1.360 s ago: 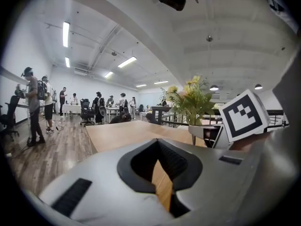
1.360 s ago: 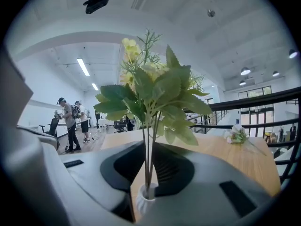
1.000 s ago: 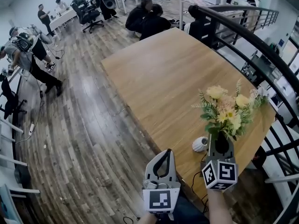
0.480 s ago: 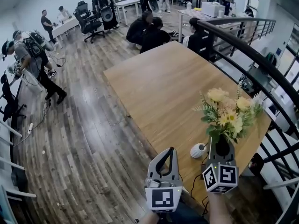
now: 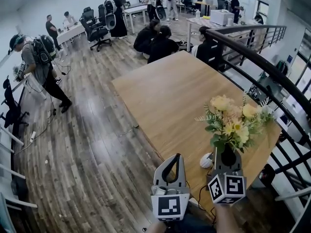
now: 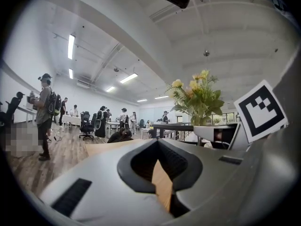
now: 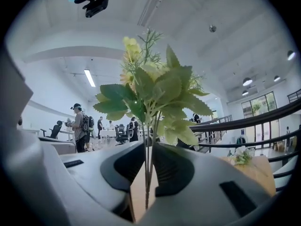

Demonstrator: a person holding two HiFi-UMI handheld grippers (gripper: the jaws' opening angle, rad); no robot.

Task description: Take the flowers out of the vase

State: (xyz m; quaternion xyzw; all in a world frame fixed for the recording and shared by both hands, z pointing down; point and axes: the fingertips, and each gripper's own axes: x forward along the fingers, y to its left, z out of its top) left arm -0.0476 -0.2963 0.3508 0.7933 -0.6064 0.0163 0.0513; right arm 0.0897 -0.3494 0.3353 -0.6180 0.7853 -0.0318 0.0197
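You have no words, numbers or brand names to read here. The only printed marks are the black-and-white square patterns on the marker cube (image 5: 169, 206) of your left gripper (image 5: 176, 158) and on the second cube (image 5: 227, 187) of your right gripper (image 5: 228, 153). These patterns hold no letters or digits. Anything printed farther back in the room is too small for you to make out.

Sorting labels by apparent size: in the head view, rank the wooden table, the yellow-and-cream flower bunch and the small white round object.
1. light wooden table
2. yellow-and-cream flower bunch, held closer to the camera than the tabletop, so it may look oversized
3. small white round object on the table
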